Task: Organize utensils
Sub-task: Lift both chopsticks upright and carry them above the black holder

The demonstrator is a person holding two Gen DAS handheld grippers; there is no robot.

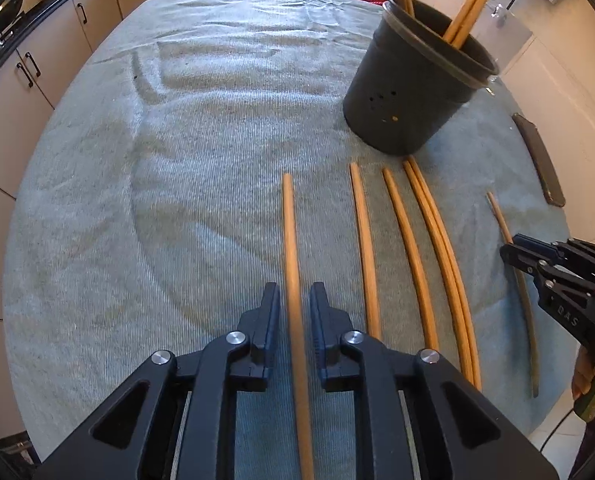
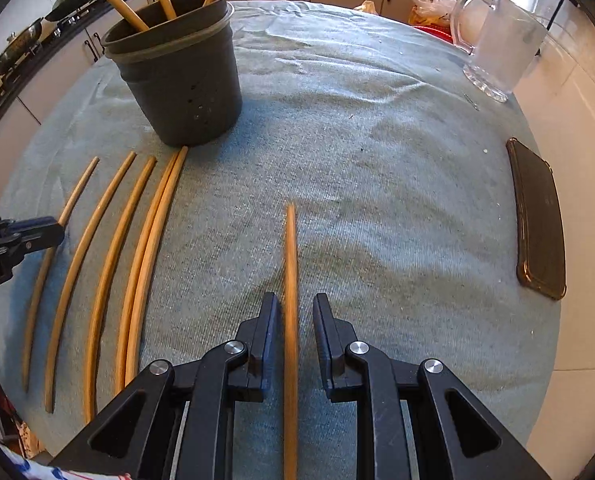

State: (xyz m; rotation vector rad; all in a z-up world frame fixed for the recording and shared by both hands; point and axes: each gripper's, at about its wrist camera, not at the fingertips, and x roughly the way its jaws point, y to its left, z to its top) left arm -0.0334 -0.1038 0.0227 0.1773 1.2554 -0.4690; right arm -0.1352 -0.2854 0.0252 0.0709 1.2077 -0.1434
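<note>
The left gripper [image 1: 294, 300] is seen nearest, its jaws slightly parted, with a wooden chopstick [image 1: 293, 280] lying on the cloth between them — a sliver of gap shows on either side, so nothing is clamped. The same is found at the right gripper [image 2: 294, 308]: jaws a little apart, another chopstick [image 2: 291, 280] running up the middle, untouched by the pads. Between the two grippers, four more chopsticks [image 1: 417, 264] are laid out in a row on the grey-green tablecloth [image 1: 177, 160], the two nearest the right gripper pressed together as a pair. Just beyond their tips the dark holder [image 1: 413, 92] stands upright — three sticks already lean inside it. Further right, a dark phone case [image 2: 537, 220] lies flat, and a glass mug [image 2: 497, 48] is set near the table's far edge.
</note>
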